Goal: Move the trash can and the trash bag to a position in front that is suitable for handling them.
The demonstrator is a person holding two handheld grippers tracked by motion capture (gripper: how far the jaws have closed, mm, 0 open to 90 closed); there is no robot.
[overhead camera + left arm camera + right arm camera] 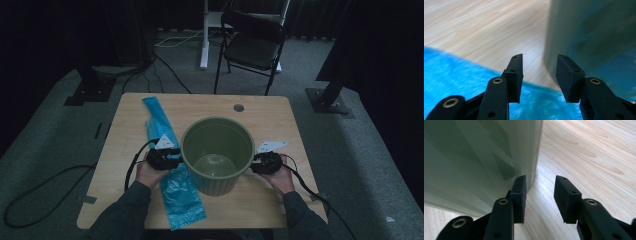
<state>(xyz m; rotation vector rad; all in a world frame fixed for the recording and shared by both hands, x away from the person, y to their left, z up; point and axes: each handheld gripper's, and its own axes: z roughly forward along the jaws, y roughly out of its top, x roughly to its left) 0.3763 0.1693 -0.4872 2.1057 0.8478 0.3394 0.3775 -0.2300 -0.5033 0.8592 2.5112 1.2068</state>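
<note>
Left jaws over blue bag [454,75]; bin [218,152] beside.

A pale wooden table [125,165] carries a ribbed green bin [218,150] standing upright between the left hand-held gripper [176,159] and the right hand-held gripper [256,163]. A blue plastic bag [175,185] lies flat beneath the left one, beside the bin.

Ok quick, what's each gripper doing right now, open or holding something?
Left gripper: open, nothing between its jaws, beside the green bin over the blue bag.
Right gripper: open, holding nothing, beside the bin's other side.
</note>
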